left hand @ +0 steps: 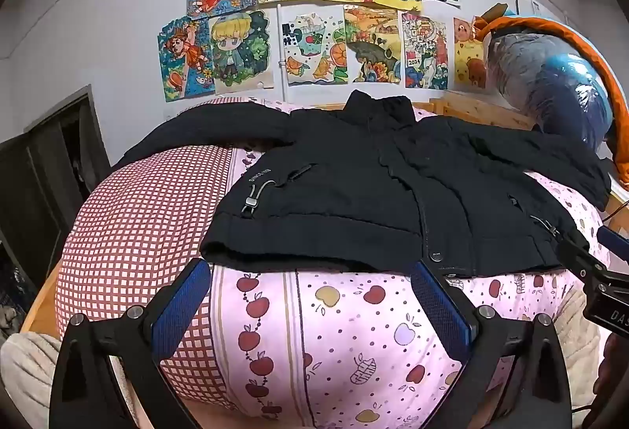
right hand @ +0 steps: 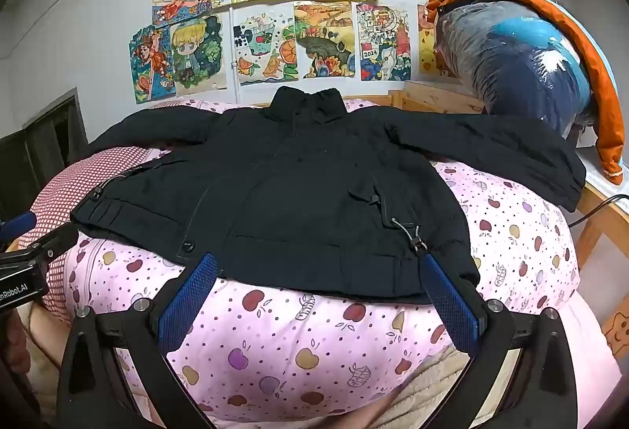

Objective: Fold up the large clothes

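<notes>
Black jacket (right hand: 283, 193) spread flat on apple-print quilt (right hand: 314, 342).

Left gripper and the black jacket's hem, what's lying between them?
Only bare apple-print quilt separates the open left gripper from the jacket, seen in the left wrist view.
</notes>
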A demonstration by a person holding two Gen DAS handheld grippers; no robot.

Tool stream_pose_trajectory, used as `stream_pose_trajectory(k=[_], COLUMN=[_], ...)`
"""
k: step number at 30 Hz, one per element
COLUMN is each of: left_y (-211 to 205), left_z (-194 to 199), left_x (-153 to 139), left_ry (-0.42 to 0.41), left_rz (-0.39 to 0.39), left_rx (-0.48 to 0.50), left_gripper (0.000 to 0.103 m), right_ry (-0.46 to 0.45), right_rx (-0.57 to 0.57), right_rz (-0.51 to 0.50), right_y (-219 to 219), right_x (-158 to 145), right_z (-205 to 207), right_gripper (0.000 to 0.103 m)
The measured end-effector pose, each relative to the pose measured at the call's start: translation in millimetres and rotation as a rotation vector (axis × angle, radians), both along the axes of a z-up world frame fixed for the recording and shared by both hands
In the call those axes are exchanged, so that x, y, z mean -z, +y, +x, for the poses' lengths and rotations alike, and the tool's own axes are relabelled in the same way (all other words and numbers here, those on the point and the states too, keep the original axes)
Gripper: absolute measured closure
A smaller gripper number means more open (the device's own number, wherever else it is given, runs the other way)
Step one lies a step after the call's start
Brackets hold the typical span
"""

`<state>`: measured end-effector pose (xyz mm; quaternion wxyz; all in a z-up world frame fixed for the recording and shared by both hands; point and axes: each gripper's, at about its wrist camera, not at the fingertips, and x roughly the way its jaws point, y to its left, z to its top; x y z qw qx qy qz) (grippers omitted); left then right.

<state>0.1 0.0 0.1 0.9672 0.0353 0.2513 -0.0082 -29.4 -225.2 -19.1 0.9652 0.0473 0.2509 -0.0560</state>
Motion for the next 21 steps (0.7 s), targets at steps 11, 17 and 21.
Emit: stream_pose_trajectory(k=[11,17,21], left_y=[-0.1,1.2,-1.9], left_z=[-0.2,0.1,2.3], left_x=[0.1,0.5,1.4], left_ry=[-0.005,-0.004,-0.003], left_rz=[0.006,0.004,0.003], left_rx=[-0.001,0.001,0.001], left_gripper=[0.0,0.0,0.0], right_ry=[0.004,0.007,0.007], right_rx=[-0.001,0.0,0.0], right_rz=[0.009,0.011,0.011], right_y=[-5.5,-4.6,-4.6], right_x=[3.3,4.2,4.5], right_z=[1.6,1.9,2.0], right_gripper=[0.001,0.001,0.001])
